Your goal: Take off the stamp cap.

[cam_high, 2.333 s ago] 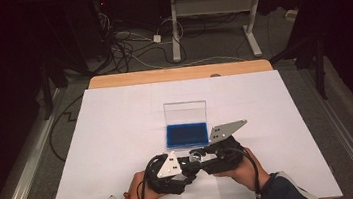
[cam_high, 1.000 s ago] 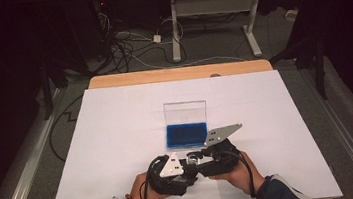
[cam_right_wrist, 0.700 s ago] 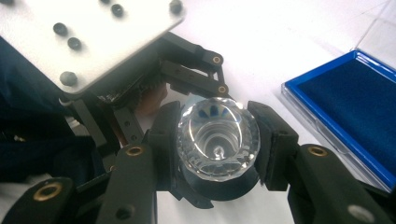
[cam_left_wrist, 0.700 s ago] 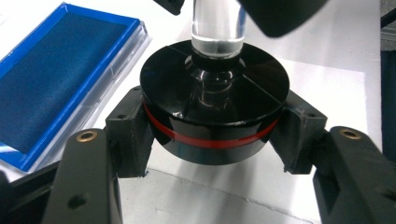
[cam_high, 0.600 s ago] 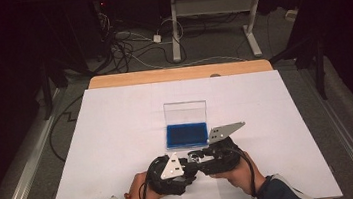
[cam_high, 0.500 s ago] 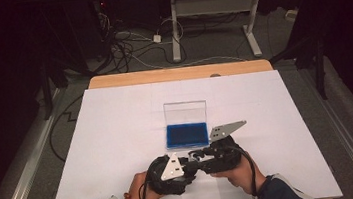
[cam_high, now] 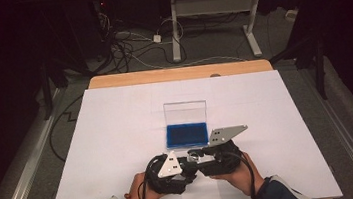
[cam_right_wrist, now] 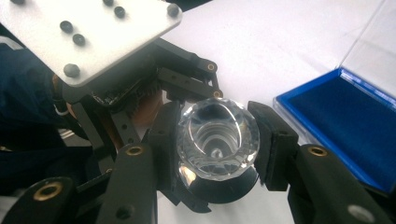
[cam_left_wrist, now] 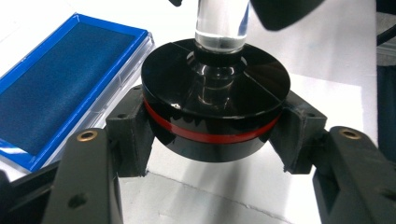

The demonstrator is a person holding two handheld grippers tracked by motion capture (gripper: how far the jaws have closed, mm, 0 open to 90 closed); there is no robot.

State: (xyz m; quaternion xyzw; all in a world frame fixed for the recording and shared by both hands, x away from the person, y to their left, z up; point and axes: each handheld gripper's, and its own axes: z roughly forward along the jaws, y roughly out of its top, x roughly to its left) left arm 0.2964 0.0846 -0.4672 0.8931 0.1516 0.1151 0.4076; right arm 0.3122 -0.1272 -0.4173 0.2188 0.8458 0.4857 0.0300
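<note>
So there's a white-covered tabletop (cam_high: 118,136) with an open blue ink pad (cam_high: 186,134) in its clear case mid-table. Just in front of it, held up off the surface between both hands, is a stamp: black round base (cam_left_wrist: 215,100) with a red band, plus a clear faceted handle (cam_right_wrist: 217,138). Left tongs (cam_left_wrist: 215,140) are clamped on the base sides, right tongs (cam_right_wrist: 217,144) pinch the handle. Looks rigid and slick, and that handle is probably chip-prone, so I'd grip the base.
</note>
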